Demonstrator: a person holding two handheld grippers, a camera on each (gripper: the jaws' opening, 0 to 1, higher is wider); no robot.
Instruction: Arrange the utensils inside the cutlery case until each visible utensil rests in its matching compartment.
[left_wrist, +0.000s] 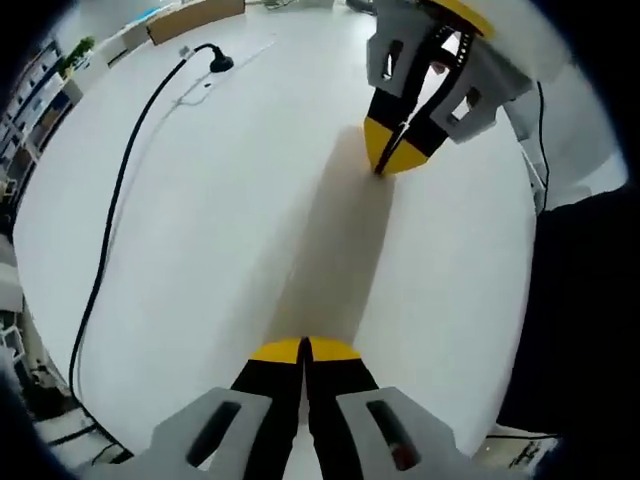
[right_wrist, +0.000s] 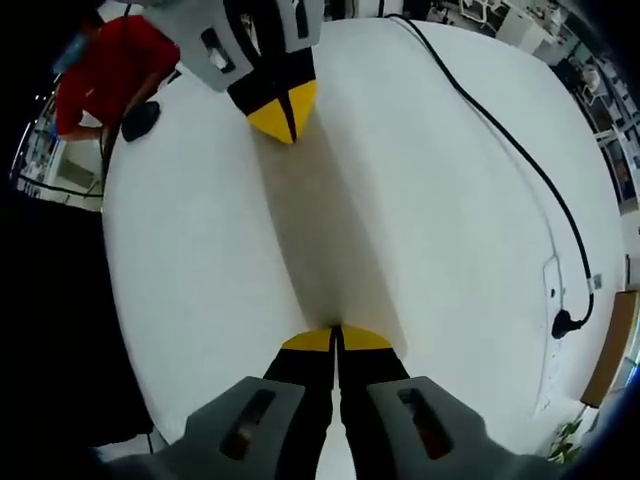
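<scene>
In the left gripper view my left gripper (left_wrist: 304, 350) rises from the bottom with its yellow-tipped jaws pressed together and nothing between them. Facing it from the top right is my right gripper (left_wrist: 393, 152), also shut and empty. In the right gripper view my right gripper (right_wrist: 336, 338) stands shut above the white table (right_wrist: 440, 200), and the left gripper (right_wrist: 283, 113) points down from the top, shut. The two tips face each other with a stretch of bare tabletop and shadow between them.
A black cable (left_wrist: 115, 215) runs across the white table (left_wrist: 210, 230) to a plug (left_wrist: 220, 64); the same cable (right_wrist: 520, 160) ends at a plug (right_wrist: 566, 324). A person in a red top (right_wrist: 105, 75) stands beyond the table edge. Shelves line the room's side.
</scene>
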